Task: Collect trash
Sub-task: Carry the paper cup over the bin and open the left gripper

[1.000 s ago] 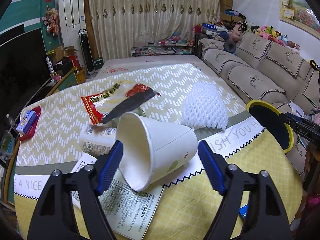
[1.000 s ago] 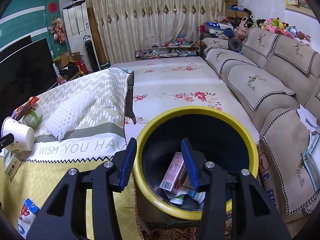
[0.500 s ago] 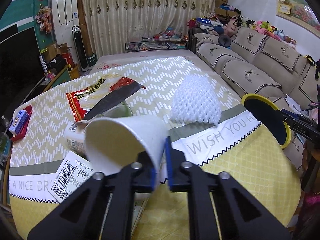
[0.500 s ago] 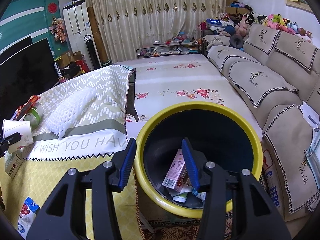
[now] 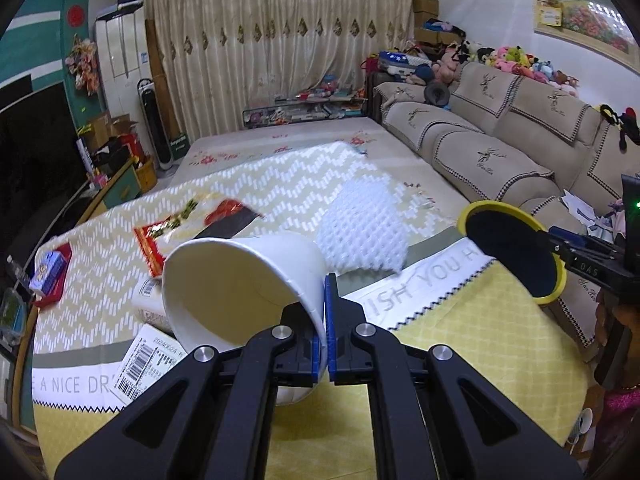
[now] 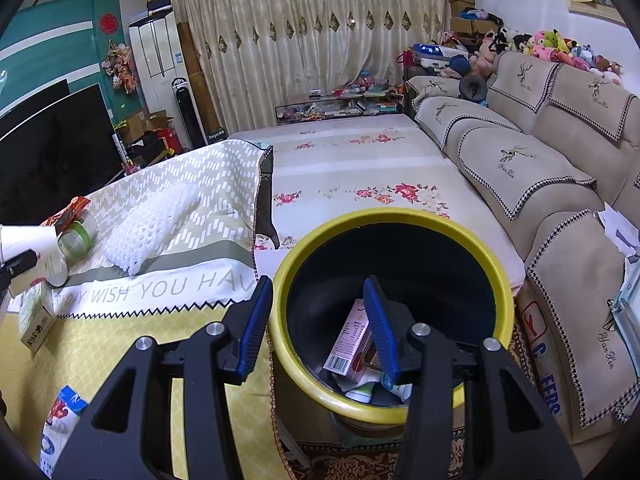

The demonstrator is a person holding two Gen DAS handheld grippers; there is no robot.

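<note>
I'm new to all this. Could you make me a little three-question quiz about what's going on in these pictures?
1. True or false: the left gripper pinches the white paper cup by its rim.
2. What does the right gripper straddle? A) the foam net B) the yellow bin rim C) a carton
3. Is the bin empty?

Key: 1 true. 2 B; one finger is outside the rim, one inside. 3 No; a pink carton and other packaging lie inside.

2 close wrist views along the tongs, table (image 5: 460, 344) and yellow bin (image 6: 496, 280) shared.
</note>
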